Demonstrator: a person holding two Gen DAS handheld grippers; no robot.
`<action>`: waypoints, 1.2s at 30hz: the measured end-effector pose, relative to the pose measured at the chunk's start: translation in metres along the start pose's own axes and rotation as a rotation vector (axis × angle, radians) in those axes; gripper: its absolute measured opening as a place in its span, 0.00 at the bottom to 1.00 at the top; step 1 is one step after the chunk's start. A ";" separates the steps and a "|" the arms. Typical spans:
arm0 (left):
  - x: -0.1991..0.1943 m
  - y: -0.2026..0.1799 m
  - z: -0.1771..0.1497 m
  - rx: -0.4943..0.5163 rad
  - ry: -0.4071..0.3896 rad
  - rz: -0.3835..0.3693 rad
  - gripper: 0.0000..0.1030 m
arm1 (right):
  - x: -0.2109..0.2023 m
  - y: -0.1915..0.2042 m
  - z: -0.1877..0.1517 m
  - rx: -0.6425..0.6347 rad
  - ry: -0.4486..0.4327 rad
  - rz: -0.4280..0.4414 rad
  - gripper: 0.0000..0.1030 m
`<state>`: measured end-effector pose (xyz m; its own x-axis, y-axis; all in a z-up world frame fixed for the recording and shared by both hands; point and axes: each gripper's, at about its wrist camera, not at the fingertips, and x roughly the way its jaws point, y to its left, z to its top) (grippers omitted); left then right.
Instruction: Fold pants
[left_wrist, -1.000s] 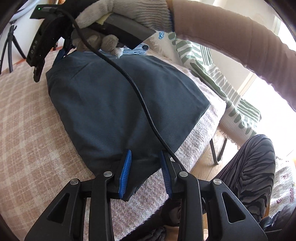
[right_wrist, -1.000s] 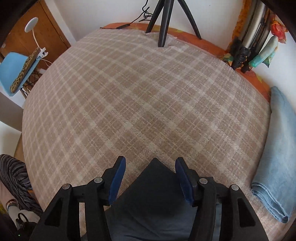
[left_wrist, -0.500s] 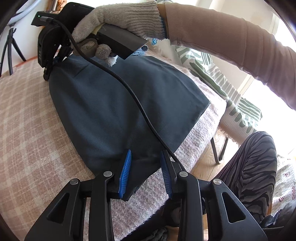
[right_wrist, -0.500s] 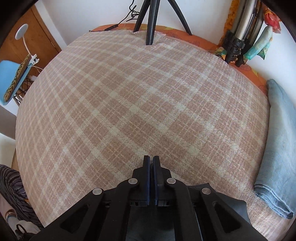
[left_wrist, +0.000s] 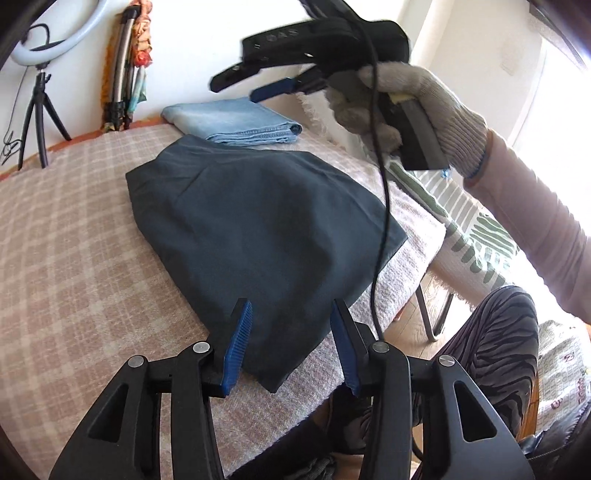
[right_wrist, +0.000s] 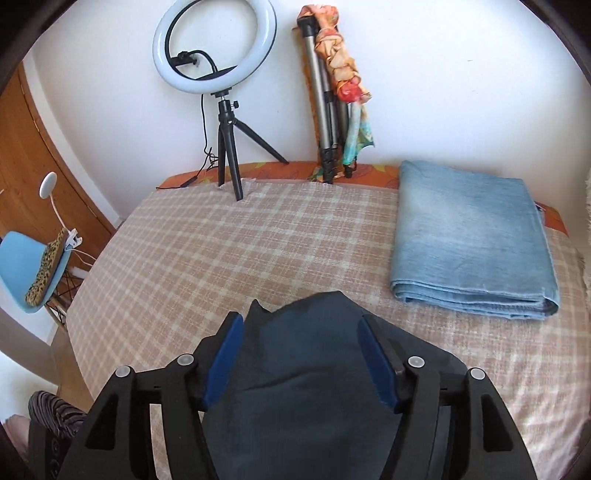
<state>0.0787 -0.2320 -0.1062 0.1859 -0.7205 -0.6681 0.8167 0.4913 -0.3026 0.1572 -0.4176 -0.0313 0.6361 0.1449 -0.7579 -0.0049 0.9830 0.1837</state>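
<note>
Both sets of jaws stand apart, just opened off the folded dark teal cotton pants (left_wrist: 258, 229); left gripper (left_wrist: 291, 347) near its corner and right gripper (right_wrist: 301, 363) above could snag the fabric and undo the fold.

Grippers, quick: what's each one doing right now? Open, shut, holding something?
Left gripper: open, just widened; dark pants lie under it, not pinched.
Right gripper: open, just widened, holding nothing.

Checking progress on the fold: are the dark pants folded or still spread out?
Folded. The dark pants lie as a compact doubled panel on the checked blanket, no legs trailing out.
</note>
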 end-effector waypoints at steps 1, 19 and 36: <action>-0.003 0.004 0.003 -0.012 -0.008 -0.001 0.43 | -0.009 -0.007 -0.008 0.011 -0.017 -0.025 0.78; 0.042 0.094 0.042 -0.430 0.045 -0.001 0.61 | 0.003 -0.138 -0.125 0.406 0.124 0.201 0.99; 0.078 0.106 0.047 -0.487 0.078 -0.099 0.59 | 0.024 -0.149 -0.146 0.431 0.159 0.427 0.71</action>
<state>0.2056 -0.2588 -0.1589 0.0638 -0.7454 -0.6635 0.4751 0.6074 -0.6367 0.0606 -0.5443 -0.1680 0.5241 0.5624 -0.6395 0.0994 0.7054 0.7018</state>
